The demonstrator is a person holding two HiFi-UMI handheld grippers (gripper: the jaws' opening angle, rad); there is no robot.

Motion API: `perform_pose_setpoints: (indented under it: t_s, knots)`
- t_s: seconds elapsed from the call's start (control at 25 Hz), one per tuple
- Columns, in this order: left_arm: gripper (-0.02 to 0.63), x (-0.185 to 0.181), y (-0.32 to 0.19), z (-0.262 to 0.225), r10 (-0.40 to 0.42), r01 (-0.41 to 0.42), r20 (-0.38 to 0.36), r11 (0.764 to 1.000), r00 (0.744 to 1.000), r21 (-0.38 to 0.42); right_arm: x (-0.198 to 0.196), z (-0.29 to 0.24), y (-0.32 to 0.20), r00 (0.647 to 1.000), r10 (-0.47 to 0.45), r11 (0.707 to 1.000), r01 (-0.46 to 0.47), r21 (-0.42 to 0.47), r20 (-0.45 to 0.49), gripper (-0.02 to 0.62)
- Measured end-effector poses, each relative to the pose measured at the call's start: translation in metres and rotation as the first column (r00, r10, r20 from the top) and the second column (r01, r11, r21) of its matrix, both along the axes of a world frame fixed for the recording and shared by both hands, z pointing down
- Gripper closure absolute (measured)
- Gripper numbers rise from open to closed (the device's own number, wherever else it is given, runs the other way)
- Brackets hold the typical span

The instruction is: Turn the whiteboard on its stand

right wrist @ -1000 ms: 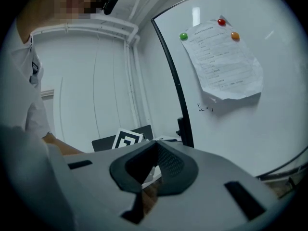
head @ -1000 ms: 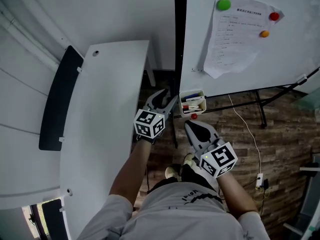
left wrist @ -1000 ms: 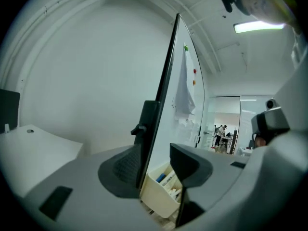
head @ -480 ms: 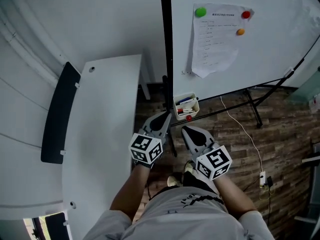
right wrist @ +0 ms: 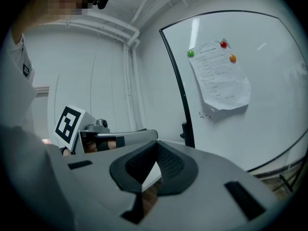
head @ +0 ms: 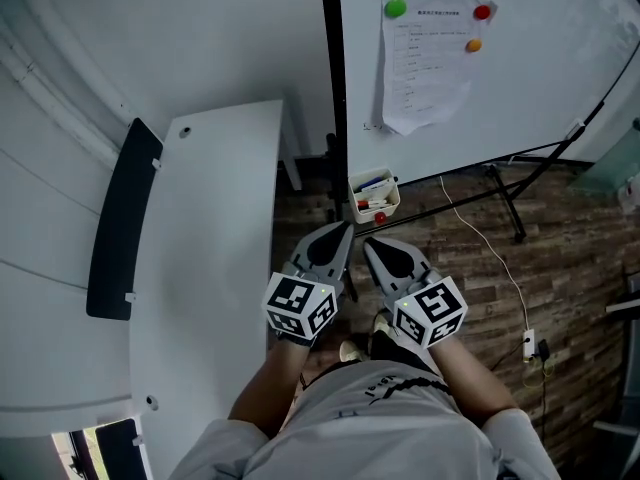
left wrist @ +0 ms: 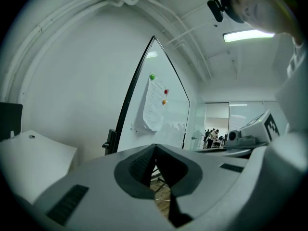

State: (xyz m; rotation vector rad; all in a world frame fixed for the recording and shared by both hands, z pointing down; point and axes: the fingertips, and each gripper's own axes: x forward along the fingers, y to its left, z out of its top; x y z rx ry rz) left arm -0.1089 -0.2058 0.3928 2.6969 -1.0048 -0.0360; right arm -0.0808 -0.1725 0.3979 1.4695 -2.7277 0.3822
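**Ana:** How many grippers were in sight, and what did they hold?

**Ben:** Two. The left gripper (head: 342, 230) had its jaws pressed together with nothing between them. The right gripper (head: 370, 247) was closed and empty as well. They hung side by side above the wooden floor (head: 570, 268), near each other but apart. Each carried one marker cube, so two cubes in all.

**Ana:** And the whiteboard?

**Ben:** There was one whiteboard (head: 540, 88), upright on its stand (head: 508, 211) just ahead of both grippers. Neither gripper touched it. In the head view its dark left edge (head: 331, 68) ran straight up from the gap between the two grippers.

**Ana:** Was anything on the board?

**Ben:** One sheet of paper (head: 425, 73), with three magnets on it: one green (head: 396, 8), one red (head: 482, 12) and one orange (head: 473, 45). The sheet's lower corner curled away from the surface.

**Ana:** And below it?

**Ben:** One small white tray (head: 395, 204) sat by the board's lower left corner. It held some markers, but they were too small for me to count.

**Ana:** What was to the left?

**Ben:** One white worktop (head: 215, 268), with one dark panel (head: 118, 218) along its far side.
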Motion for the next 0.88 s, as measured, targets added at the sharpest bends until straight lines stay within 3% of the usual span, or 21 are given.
perform_pose_setpoints:
  t_s: [0.88]
  knots:
    - [0.595,-0.002,0.015,-0.016,-0.015,0.015,-0.012,1.0,1.0,0.013,0.013,-0.008,0.005,0.999,0.038,0.999,-0.038,-0.011,-0.013,0.584]
